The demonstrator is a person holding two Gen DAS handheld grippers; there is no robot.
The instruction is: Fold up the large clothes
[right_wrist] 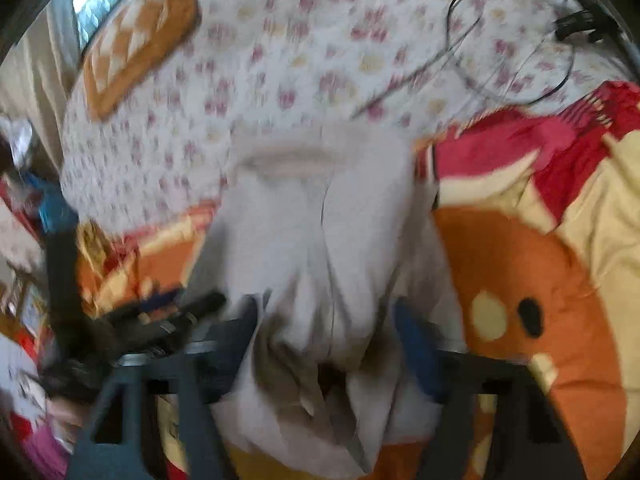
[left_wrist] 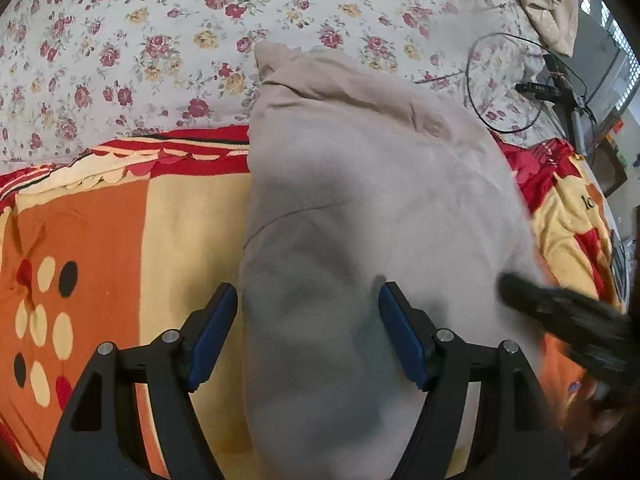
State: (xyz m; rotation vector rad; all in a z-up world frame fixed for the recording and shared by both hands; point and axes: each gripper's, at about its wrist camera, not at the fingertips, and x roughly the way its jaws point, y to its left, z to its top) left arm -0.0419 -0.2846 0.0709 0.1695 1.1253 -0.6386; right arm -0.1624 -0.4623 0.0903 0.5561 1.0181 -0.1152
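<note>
Trousers [left_wrist: 360,208], grey and already doubled lengthwise, lie on the blanket [left_wrist: 120,232] over the bed, long axis running straight away from both grippers toward the flowered sheet [left_wrist: 160,40]. Nearest, the left gripper [left_wrist: 308,332] stands wide, one finger off the cloth's left edge, one over the cloth, nothing held. The right gripper [right_wrist: 332,344], blurred, has its near end bunched between its fingers; I judge it pinched. Far end rests on the sheet.
</note>
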